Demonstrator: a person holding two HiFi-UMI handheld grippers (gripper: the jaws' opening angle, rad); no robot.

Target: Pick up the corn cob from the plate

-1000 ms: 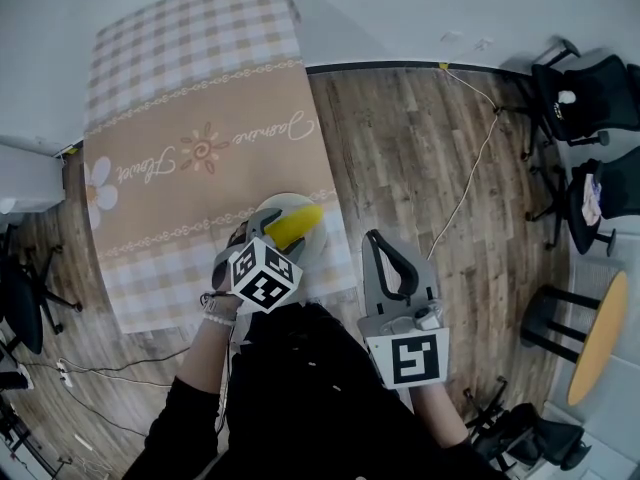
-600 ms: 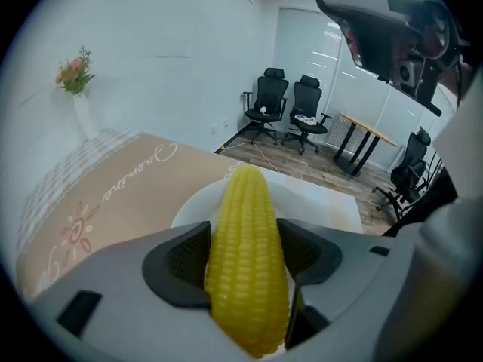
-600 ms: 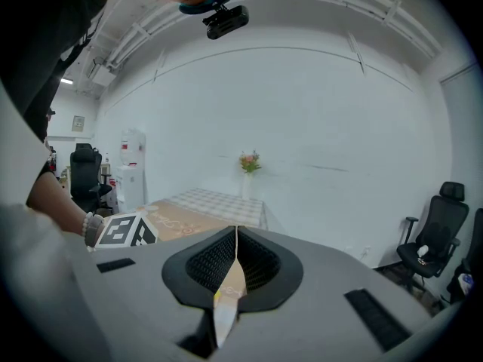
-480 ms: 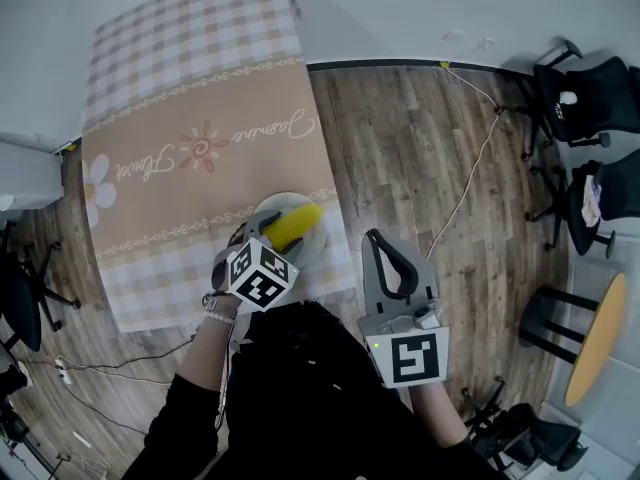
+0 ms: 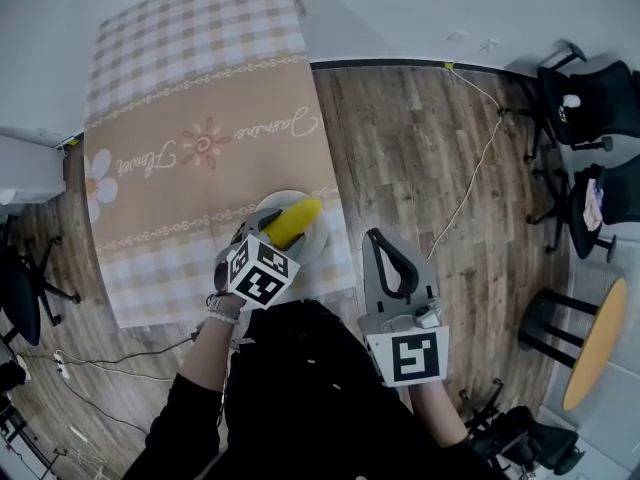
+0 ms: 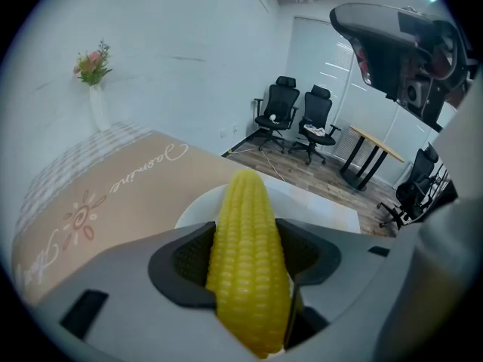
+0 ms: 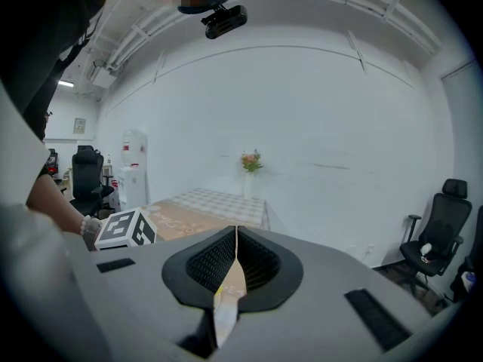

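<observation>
Little has shifted over the last second: the corn cob point(image 5: 293, 223) is still over the white round plate point(image 5: 314, 246), with the left hand-held gripper point(image 5: 278, 234) nudged only slightly toward 11 o'clock. Its jaws stay clamped on the cob's lower half. The cob is yellow and tapered, with neat rows of bumpy kernels, and its tip points toward 1 o'clock. I cannot tell whether it has cleared the plate. The jaw pads are black and finely ribbed, set in smooth grey shells. The plate sits near the 5 o'clock corner of the surface point(image 5: 200, 98), on a beige cloth with checked borders and a flower print. At 4 o'clock, off the surface, the right hand-held gripper point(image 7: 235, 236) has its jaws pressed together, empty.
</observation>
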